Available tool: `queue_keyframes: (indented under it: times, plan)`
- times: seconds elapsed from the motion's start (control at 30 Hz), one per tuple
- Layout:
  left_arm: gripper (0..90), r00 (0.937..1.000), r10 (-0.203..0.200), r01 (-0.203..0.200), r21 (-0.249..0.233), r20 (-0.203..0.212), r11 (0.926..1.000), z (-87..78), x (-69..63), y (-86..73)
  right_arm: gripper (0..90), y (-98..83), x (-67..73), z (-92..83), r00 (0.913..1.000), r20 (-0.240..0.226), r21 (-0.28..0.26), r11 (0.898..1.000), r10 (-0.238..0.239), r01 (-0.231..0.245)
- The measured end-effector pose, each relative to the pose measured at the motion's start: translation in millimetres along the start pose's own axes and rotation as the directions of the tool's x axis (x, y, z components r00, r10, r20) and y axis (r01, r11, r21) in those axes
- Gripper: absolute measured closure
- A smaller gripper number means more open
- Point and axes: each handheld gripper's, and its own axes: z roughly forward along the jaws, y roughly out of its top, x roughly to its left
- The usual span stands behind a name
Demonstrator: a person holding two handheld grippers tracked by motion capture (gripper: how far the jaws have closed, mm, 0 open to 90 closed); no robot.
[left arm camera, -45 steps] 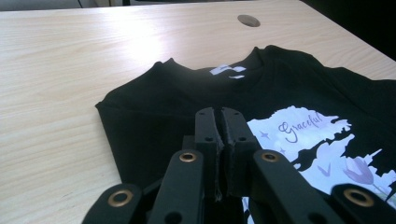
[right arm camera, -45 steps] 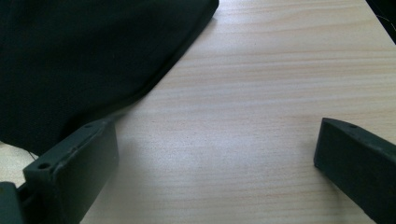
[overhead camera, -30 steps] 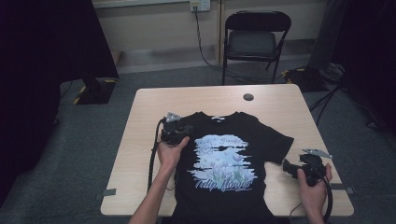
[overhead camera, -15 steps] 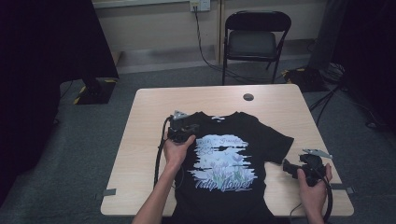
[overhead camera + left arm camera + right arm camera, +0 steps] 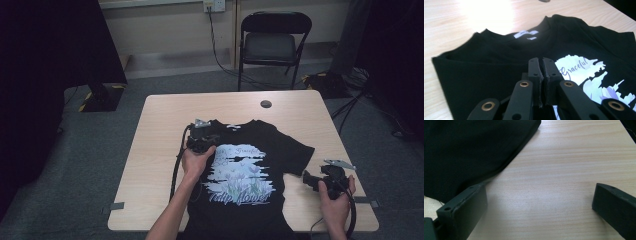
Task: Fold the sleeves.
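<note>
One shirt [image 5: 250, 170] on one table [image 5: 160, 150]. Your left gripper [image 5: 539, 61], jaws pressed together and empty, hovers over its chest; your right gripper [image 5: 539, 202] at four o'clock gapes wide, empty.

This looks like a lab or recording room rather than a home. A plain light-wood worktop [image 5: 165, 115] stands alone on grey carpet [image 5: 95, 165], its feet marked by strips of tape [image 5: 116, 206] stuck to the floor near the worktop's near corners. Black curtains [image 5: 55, 45] hang on the left and right sides, closing off the space. Beyond the worktop's far edge stands a black folding chair [image 5: 272, 45] against a bare pale wall, where a wall socket [image 5: 214, 5] feeds a cable [image 5: 220, 55] trailing down to the floor. More cables and gear [image 5: 330, 80] lie bundled on the carpet past the far right corner.
</note>
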Motion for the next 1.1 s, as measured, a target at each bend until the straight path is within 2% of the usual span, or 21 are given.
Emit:
queue_keyframes:
  times: [0.63, 0.87, 1.1]
  plan:
    - [86.0, 0.9998, -0.007, 0.006, 0.059, 0.020, 0.9982, 21.8, -3.6, -5.9, 0.0, 0.0, -0.1, 0.0, 1.0000, 0.001, 0.000, 1.000, -0.001, 0.001]
    - [84.9, 0.9997, -0.006, 0.004, 0.077, 0.022, 0.9970, 25.1, -2.4, -6.7, 0.0, 0.0, 0.0, 0.0, 1.0000, 0.000, 0.000, 1.000, 0.000, 0.000]
    - [74.9, 0.9991, -0.018, 0.015, 0.073, 0.038, 0.9972, 24.8, -1.3, -6.6, 0.0, 0.0, 0.0, 0.0, 1.0000, 0.001, 0.000, 1.000, 0.000, 0.000]
